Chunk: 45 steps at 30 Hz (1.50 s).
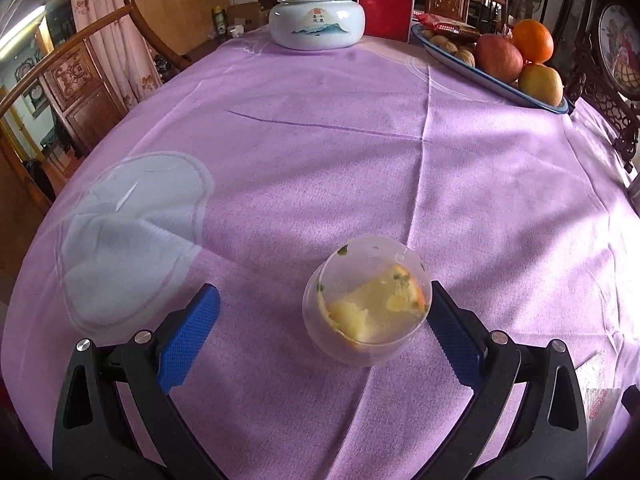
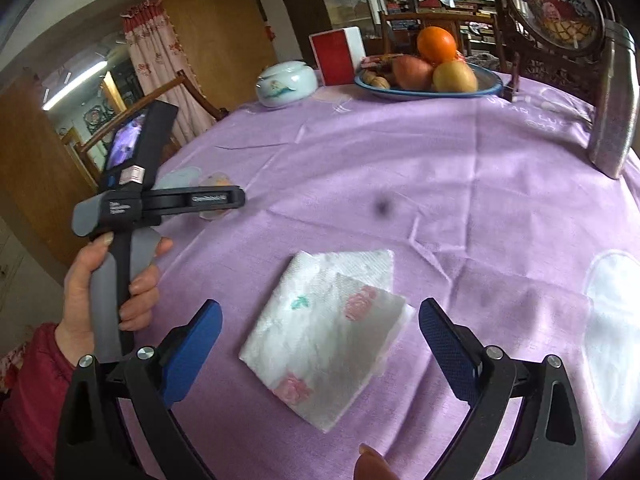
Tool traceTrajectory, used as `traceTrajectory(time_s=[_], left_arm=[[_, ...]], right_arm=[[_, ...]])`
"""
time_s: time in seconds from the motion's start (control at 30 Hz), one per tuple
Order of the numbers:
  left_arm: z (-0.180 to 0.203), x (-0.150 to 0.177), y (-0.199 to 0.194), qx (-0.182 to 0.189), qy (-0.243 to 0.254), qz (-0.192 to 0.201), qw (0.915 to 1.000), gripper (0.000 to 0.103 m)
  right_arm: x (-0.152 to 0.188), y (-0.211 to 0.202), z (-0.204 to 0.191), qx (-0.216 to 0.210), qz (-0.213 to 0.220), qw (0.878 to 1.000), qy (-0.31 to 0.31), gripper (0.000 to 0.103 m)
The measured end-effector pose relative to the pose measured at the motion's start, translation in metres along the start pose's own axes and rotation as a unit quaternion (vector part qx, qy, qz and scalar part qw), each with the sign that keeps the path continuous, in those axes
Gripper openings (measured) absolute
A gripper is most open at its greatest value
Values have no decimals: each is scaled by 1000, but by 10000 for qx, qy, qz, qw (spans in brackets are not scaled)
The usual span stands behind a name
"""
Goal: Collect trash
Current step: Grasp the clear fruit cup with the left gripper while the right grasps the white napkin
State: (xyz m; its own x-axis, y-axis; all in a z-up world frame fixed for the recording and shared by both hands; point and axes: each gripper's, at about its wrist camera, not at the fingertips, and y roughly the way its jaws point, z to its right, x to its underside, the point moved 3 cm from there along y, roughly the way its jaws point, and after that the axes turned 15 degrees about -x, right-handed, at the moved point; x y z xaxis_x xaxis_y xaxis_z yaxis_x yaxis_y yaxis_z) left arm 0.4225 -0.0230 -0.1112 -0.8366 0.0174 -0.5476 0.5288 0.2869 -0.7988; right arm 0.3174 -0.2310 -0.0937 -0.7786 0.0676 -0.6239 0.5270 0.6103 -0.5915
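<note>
Seen only from the left wrist: left gripper [image 1: 324, 312] spread wide over the purple tablecloth [image 1: 320, 140], a clear plastic cup [image 1: 366, 300] with fruit scraps inside standing between the blue pads [image 1: 188, 332], much closer to the right-hand pad and possibly touching it, though contact cannot be told for sure; well apart from the left-hand pad, so nothing clamped. A clear plastic lid [image 1: 136, 232] lying flat on the cloth to the left of the cup. Farther back, a white lidded ceramic jar [image 1: 316, 20], a red box [image 1: 386, 4] and a blue-rimmed fruit plate [image 1: 500, 80] with an orange, apple and walnuts.

Seen only from the right wrist: right gripper [image 2: 320, 344] also released, jaws standing wide, a folded floral paper napkin [image 2: 324, 332] lying flat on the tablecloth between the blue pads without touching either. At the left, a hand [image 2: 112, 280] in a red sleeve [image 2: 32, 380] gripping the handle of the other gripper, its body hiding most of the cup [image 2: 216, 184] beyond. A fingertip [image 2: 370, 464] at the lower edge. A metal flask [image 2: 614, 100] at the far right, beside a carved frame holding embroidery [image 2: 552, 4]
</note>
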Motion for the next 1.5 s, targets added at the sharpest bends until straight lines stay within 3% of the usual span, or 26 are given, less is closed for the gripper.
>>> traceTrajectory(time_s=[0.1,0.2,0.33,0.47,0.7,0.77,0.8,0.83,1.07,1.23,1.37,1.5], left_arm=[[1,-1,1,9,10,2,10000,98],[1,-1,1,7,14,6,10000,98],[1,-1,1,4,11,6,10000,98],[0,-1,1,2,11,7,10000,98],[0,-1,1,5,11,10,10000,98],[1,-1,1,8,12,8,10000,98],[1,-1,0,10,15,8,10000,98],[1,-1,0,14,20,7,10000,98],[-2,-3,-2,267,6,3,9996,96],[-4,-6,-5,476,-79,89,9988,80],[1,-6,-10,660,13,200,9976,56],[4,-6,-13,670,106,270,9973,55]], right_arm=[[-5,10,-11,-62,-221,9995,-211,83],[-10,25,-21,255,-538,9956,-719,82],[-4,44,-12,460,-865,9913,-879,72],[0,46,-14,698,-927,9860,-1197,72],[0,37,0,596,-991,9879,-1036,75],[1,36,-1,603,-901,9888,-1030,56],[0,35,-4,584,-849,9889,-1074,25],[-1,35,-5,508,-844,9896,-1044,6],[-2,34,-8,405,-773,9906,-1053,7],[-2,35,0,217,-763,9936,-805,8],[-5,33,10,-90,-713,9964,-441,8],[-6,31,24,-511,-673,9964,81,8]])
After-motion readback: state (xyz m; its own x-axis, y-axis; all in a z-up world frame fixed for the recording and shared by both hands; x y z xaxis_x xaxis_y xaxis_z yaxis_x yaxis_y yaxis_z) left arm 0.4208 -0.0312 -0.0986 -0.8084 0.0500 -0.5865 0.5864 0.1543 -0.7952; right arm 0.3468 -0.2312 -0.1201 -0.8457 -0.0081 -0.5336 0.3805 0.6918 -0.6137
